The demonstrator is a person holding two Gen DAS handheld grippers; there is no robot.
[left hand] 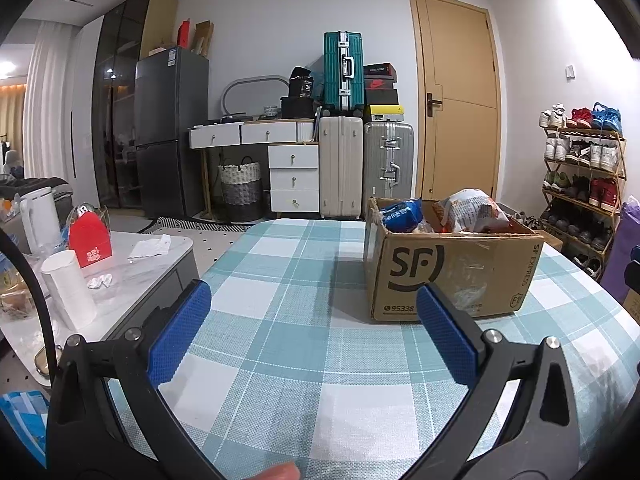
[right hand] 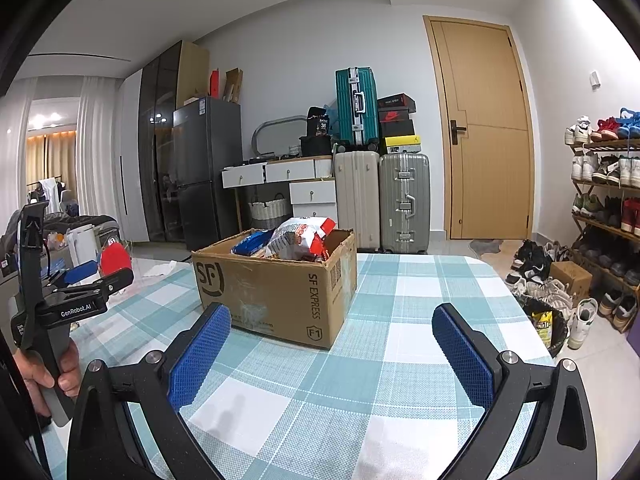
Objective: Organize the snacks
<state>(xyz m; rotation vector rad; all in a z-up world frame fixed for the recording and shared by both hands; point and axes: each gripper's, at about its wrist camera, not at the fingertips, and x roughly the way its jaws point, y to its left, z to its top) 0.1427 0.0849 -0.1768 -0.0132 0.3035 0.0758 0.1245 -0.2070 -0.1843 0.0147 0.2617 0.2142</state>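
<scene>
**Both hand-held grippers spread and empty, snacks sitting in the carton ahead**

Nearest in each wrist view are the blue pads. The left hand-held gripper (left hand: 314, 334) has its fingers spread wide with only checked cloth between them; it grips nothing and hovers over the desk (left hand: 280, 360). The right hand-held gripper (right hand: 332, 356) is spread just as wide and is likewise empty, its pads clear of the cloth.

Ahead of the left hand-held gripper and to its right stands the cardboard box (left hand: 452, 276), flaps open, resting on the desk. From the right hand-held gripper the same box lies ahead and slightly to the left, near its left pad. In it are the snacks: a blue packet (left hand: 400, 210) toward the left and a larger white and red bag (left hand: 474, 206) beside it, both poking above the rim, probably because the box is well filled. No snack lies loose on the cloth in either view.

This arrangement would suit snacks waiting to be lifted out and sorted, or snacks already gathered into the box; the wide jaws fit either.
</scene>
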